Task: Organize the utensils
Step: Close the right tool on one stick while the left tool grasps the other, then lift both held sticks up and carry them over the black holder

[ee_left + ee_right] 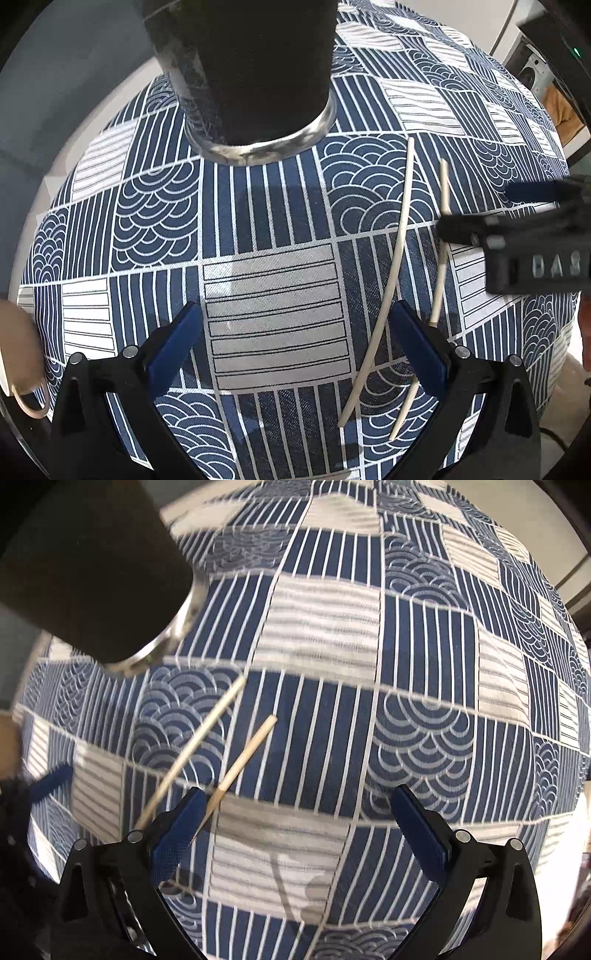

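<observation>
The only writing you can read is on the body of your right gripper [476, 212] as it reaches in from the right edge of the left wrist view: raised grey letters "DAS", cut off by the frame. Count two chopsticks, both pale and slim, lying side by side on the blue-and-white patterned tablecloth [273, 317]. The left chopstick [397, 251] runs free on the cloth, its lower stretch passing just beside the right finger of your left gripper [295, 343]. The right chopstick [441, 254] is crossed by your right gripper's black lower finger; you cannot tell from here whether that finger touches it. There is one black cup [243, 70] with a shiny silver rim, standing on the cloth beyond the chopsticks, apart from them. Your left gripper hovers low over the cloth with its blue-padded jaws wide apart and nothing between them. In the right wrist view, your right gripper [295, 823] also has its jaws spread wide; the nearer chopstick [243, 760] slants in to the inner face of its left finger, while the other chopstick [192, 749] lies outside that finger, and the cup [92, 572] stands at upper left. The picture is blurred there.
</observation>
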### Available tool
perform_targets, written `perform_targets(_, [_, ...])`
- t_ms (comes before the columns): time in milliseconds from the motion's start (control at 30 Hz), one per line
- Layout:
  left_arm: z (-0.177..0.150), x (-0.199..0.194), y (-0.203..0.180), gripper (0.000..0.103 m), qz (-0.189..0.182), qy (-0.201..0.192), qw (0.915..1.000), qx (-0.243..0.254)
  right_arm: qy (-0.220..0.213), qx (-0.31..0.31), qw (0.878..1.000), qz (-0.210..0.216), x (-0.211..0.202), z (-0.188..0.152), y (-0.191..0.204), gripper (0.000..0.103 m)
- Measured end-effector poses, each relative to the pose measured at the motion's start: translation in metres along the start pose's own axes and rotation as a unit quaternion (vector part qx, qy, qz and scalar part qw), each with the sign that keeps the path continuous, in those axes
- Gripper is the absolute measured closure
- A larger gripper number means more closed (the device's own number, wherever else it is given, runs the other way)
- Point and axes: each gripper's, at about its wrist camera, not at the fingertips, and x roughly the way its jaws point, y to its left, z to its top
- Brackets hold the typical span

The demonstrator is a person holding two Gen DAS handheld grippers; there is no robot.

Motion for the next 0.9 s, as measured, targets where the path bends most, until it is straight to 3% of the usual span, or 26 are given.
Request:
perform_targets(200, [0.006,0.003,0.0,0.004,0.009,-0.007,0.9996,-0.028,0.036,0.033,0.999,-0.017,0.004,-0.006,0.005,0.007])
perform_targets(367, [0.002,0.0,-0.002,0.008,0.011,-0.005,0.9993,-0.037,0.031,0.003,0.999,-0.017,0.002,-0.006,0.003,0.013])
perform_targets(567, [-0.011,-0.014,-0.012,0.038,0.018,-0.008,0.9976,-0.067,0.008,-0.028,0.999,-0.015,-0.015,-0.018,-0.014,0.059])
perform_targets(633, [-0.017,-0.019,-0.021,0.056,0.016,-0.007,0.9972,-0.073,0.002,-0.042,0.999,-0.013,-0.02,-0.022,-0.024,0.084])
perform_targets(700, [-0.021,-0.022,-0.027,0.071,0.015,0.0,0.997,-0.076,-0.001,-0.055,0.998,-0.011,-0.021,-0.022,-0.032,0.095])
perform_targets(833, [-0.037,-0.026,-0.037,0.096,0.01,0.01,0.9937,-0.111,-0.024,-0.096,0.995,0.007,-0.024,-0.025,-0.051,0.099])
perform_targets(900, [-0.047,-0.029,-0.038,0.098,-0.001,0.014,0.991,-0.133,-0.014,-0.09,0.995,0.03,-0.022,-0.023,-0.063,0.099])
